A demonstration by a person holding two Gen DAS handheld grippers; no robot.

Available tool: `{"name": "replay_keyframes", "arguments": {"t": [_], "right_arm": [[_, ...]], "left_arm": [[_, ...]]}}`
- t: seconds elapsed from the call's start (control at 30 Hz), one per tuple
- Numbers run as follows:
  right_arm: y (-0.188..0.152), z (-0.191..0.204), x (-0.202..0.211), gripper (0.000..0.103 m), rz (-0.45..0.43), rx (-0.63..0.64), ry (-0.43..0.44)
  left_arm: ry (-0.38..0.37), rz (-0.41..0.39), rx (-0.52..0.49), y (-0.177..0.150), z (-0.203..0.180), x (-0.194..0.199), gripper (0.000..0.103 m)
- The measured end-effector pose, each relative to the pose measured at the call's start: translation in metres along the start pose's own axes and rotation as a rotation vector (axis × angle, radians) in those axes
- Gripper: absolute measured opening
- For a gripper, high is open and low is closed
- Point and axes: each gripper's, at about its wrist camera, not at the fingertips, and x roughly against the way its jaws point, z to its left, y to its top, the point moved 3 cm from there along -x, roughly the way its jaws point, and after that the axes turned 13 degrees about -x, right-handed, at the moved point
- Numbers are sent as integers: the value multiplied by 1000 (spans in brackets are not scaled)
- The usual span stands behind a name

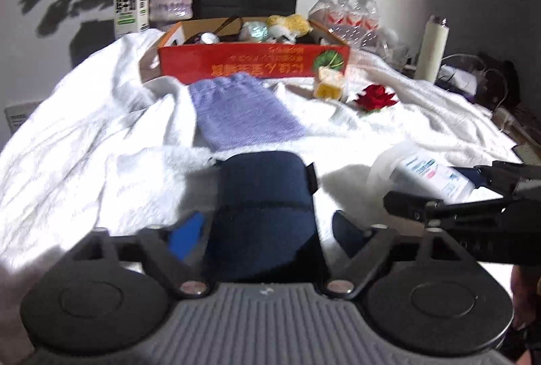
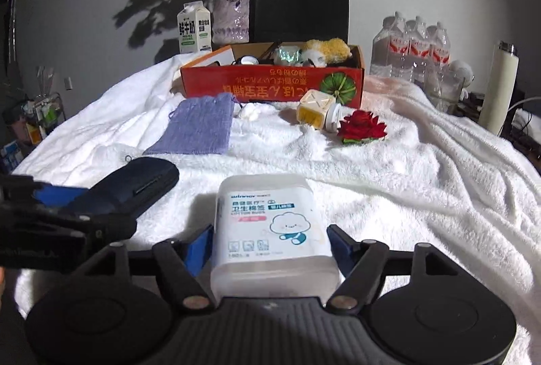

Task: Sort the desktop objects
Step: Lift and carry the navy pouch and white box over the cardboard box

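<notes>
A dark blue case (image 1: 267,196) lies on the white towel (image 1: 84,162) between the fingers of my left gripper (image 1: 267,223). A thin gap shows on each side, so the jaws stand open around it. A white cotton-swab box (image 2: 270,223) lies between the blue pads of my right gripper (image 2: 270,231). Those pads sit close beside it without a clear squeeze. Further back lie a lilac knitted pouch (image 2: 199,125), a yellow-and-white cube bottle (image 2: 316,110) and a red flower (image 2: 361,126). The red cardboard box (image 2: 270,84) behind them holds several small things.
Along the wall stand a milk carton (image 2: 194,32), a vase of dried flowers (image 2: 231,18), a black paper bag (image 2: 302,3), a pack of water bottles (image 2: 410,47) and a white flask (image 2: 500,88). Cables and clutter lie past the towel's right edge.
</notes>
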Motion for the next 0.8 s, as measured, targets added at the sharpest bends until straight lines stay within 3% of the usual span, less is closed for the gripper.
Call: {"name": "replay_keyframes", "arguments": {"t": [0.1, 0.17, 0.23, 0.43, 0.6, 0.8], "right_arm": [[2, -3, 0, 76, -3, -27, 30], [1, -4, -3, 65, 9, -35, 42], [3, -5, -4, 65, 5, -39, 50], [24, -12, -5, 64, -12, -139, 103], [80, -15, -5, 64, -68, -141, 168], [188, -3, -56, 64, -145, -101, 188]], "left_arm": [[-39, 26, 65, -1, 5, -9, 88], [-47, 42, 117, -5, 10, -15, 70], [-32, 21, 102, -5, 11, -15, 64], [-29, -51, 152, 11, 22, 1, 61], [-25, -145, 145, 61, 49, 4, 61], [5, -185, 133, 165, 100, -47, 61]]}}
